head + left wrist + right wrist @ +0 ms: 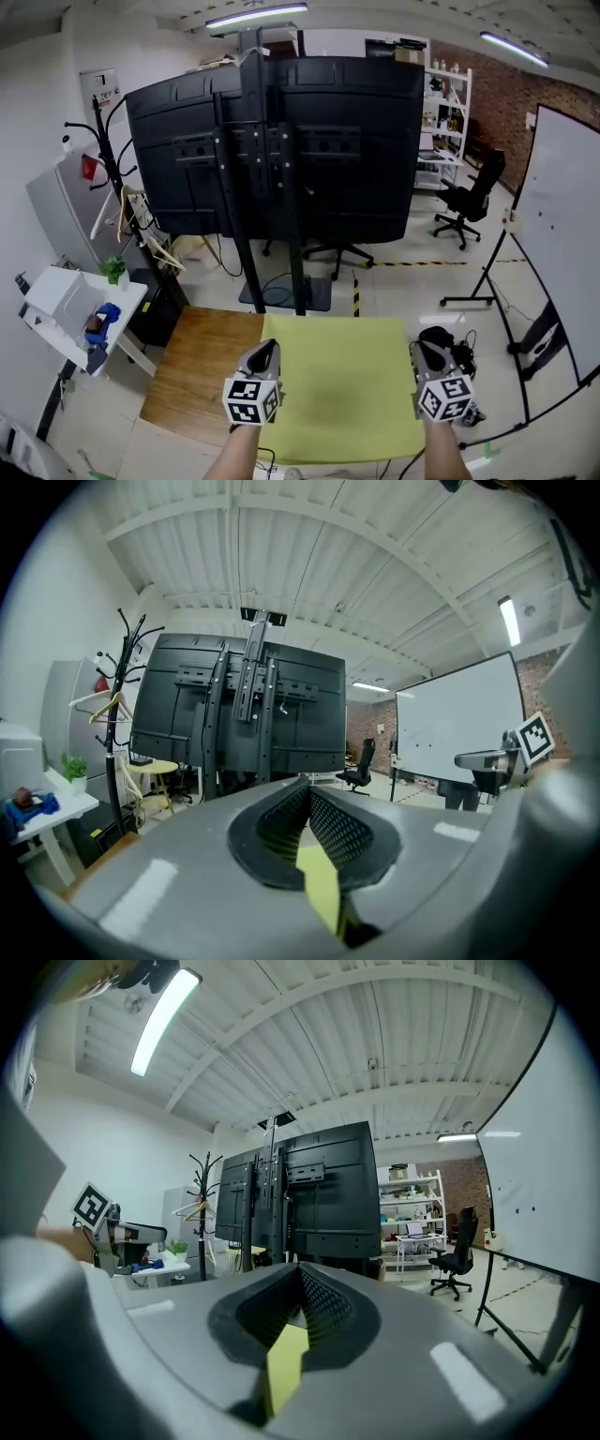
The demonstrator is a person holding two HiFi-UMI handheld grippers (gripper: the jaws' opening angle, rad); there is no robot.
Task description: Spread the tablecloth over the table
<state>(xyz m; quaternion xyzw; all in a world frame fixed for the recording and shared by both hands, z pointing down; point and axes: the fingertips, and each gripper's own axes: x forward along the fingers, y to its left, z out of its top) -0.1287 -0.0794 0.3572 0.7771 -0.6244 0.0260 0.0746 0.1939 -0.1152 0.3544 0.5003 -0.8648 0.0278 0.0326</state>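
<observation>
While left tongs [268, 347] and right tongs [420, 349] clamp near corners, tablecloth [339, 375] stretches between them.

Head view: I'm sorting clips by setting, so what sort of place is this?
Most likely an office or lab workspace, not a home: a large black display seen from behind, a freestanding whiteboard, and an office chair near open shelving.
</observation>
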